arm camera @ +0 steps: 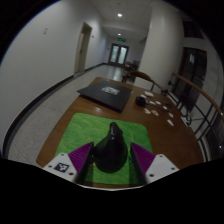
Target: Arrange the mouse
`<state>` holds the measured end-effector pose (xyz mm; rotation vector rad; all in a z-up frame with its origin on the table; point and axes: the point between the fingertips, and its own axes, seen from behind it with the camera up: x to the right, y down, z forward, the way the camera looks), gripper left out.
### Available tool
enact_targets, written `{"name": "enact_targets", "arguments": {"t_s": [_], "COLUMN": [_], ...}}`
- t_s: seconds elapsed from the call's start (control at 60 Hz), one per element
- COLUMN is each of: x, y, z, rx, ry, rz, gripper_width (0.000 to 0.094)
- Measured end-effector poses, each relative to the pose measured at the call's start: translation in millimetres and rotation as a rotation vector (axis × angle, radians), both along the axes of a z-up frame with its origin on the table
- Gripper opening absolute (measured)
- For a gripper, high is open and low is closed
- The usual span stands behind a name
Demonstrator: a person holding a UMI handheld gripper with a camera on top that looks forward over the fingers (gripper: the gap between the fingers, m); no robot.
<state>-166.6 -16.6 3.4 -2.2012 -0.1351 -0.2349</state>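
Your gripper is clenched on the mouse, both pads pressing its sides, over the green mat on the table. Judgement: pickup or placement stage; whether the mouse is lifted cannot be told. Release remains. Count: one mouse, one mat, one dark laptop beyond, several small white items beside it.
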Motion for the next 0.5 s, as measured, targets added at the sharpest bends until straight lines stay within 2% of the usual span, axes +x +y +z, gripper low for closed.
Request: {"name": "enact_targets", "arguments": {"t_s": [0.05, 0.117, 0.283, 0.5], "x": [2.2, -5.2, -38.4, -58.1], "y": [-7.5, -25.5, -82.4, -139.9], "z": [8.9, 28.0, 72.1, 87.3], "rx": [0.001, 0.018, 0.059, 0.050], "ry": [-0.012, -0.003, 0.080, 0.068], "rz": [-0.033, -0.033, -0.019, -0.021], "gripper_width": [0.0879, 0.0845, 0.0846, 0.0845]}}
